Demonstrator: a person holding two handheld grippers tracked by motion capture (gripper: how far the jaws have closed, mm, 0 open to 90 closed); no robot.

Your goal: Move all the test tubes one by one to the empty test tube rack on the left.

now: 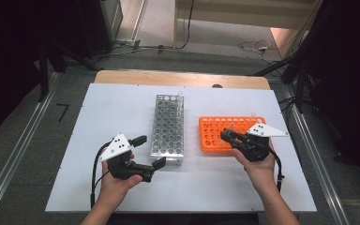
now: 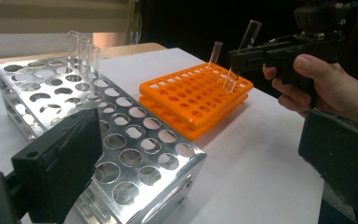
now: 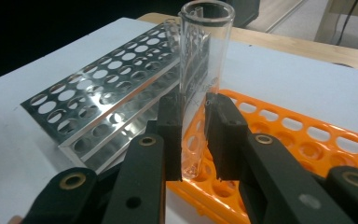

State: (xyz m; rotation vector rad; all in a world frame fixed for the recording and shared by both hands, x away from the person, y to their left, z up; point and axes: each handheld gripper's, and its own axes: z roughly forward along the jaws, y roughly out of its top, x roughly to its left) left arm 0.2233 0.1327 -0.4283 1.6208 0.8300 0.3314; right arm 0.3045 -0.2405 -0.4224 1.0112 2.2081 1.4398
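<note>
a white worktop (image 1: pixel 122 101) is sitting on a wooden table, with grey floor and dark gear lying around it. near the worktop's front-left corner the left gripper (image 1: pixel 151 152) is hovering in the person's left hand, its jaws spread wide with nothing between them, their tips just beside the front end of the steel rack (image 1: pixel 168 131). that rack is running lengthwise down the middle of the worktop, a few clear tubes (image 2: pixel 81 46) standing at its far end. right of it the orange rack (image 1: pixel 215 136) is lying toward the right edge, one tube (image 2: pixel 214 53) standing in a hole at its far side. the right gripper (image 1: pixel 226 136) is hanging over the orange rack's near part, pinching a glass tube (image 3: pixel 200 84) by its middle. this tube is standing nearly upright, its bottom just above the holes.
</note>
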